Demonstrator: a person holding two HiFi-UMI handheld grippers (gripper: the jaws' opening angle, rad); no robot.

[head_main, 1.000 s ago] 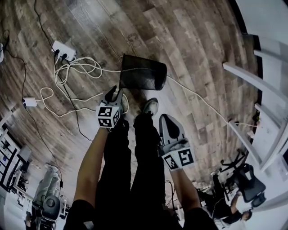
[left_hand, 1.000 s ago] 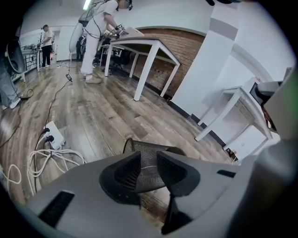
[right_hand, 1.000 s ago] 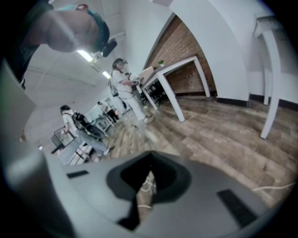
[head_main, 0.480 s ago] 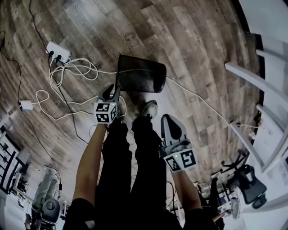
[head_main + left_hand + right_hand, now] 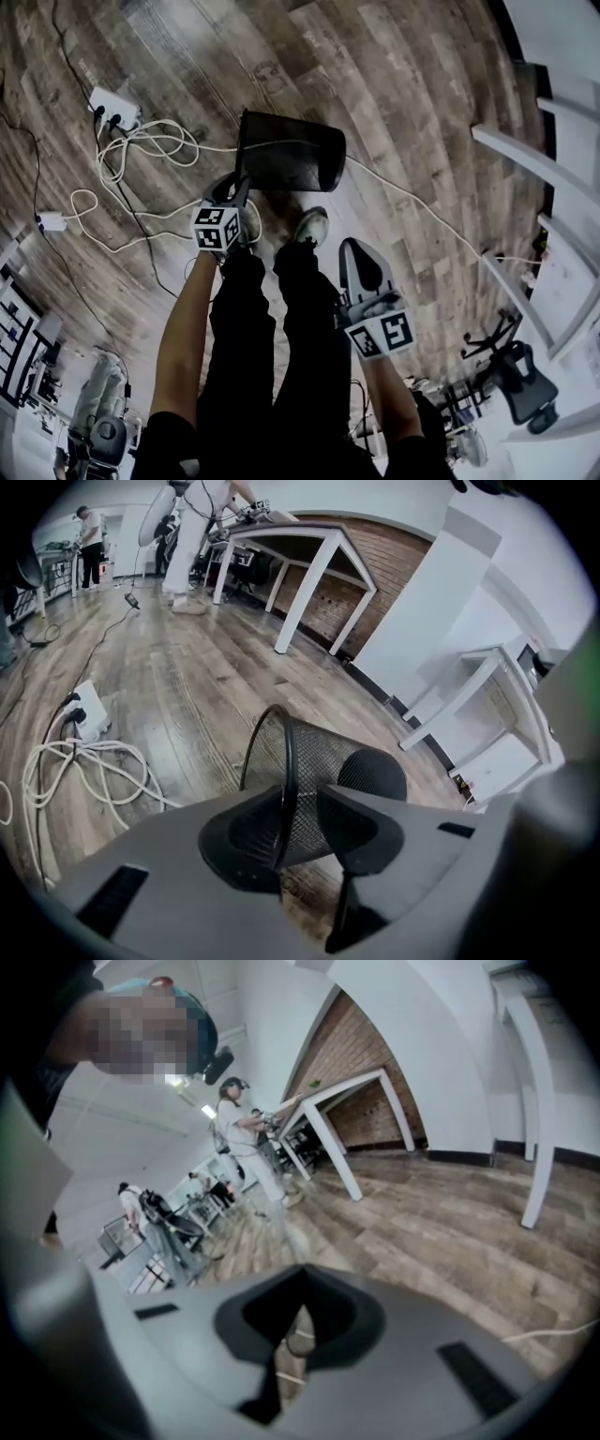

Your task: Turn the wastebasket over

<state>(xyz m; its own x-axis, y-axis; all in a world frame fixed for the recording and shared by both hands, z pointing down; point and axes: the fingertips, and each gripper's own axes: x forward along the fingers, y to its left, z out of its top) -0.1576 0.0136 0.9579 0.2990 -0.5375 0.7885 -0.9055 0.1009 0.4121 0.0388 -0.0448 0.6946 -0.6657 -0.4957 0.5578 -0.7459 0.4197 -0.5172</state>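
Note:
A black mesh wastebasket [image 5: 291, 155] lies on its side on the wooden floor, its open rim facing left in the head view and its closed bottom to the right. My left gripper [image 5: 239, 185] is down at the near edge of that rim. In the left gripper view the wire rim of the wastebasket [image 5: 330, 778] runs between the jaws of the left gripper [image 5: 300, 822], which are opening and do not press on it. The right gripper [image 5: 350, 247] hangs apart, low beside the person's leg, with its jaws together and nothing in them [image 5: 292, 1330].
A white power strip [image 5: 111, 105] and coiled white cables [image 5: 155, 141] lie left of the basket. A thin white cable [image 5: 422, 214] runs off to the right. The person's shoe [image 5: 313, 225] stands just behind the basket. White table legs [image 5: 534, 155] rise at the right.
The left gripper has sunk toward the basket, and its jaws now straddle the rim. The right gripper has dropped a little. The basket has not moved.

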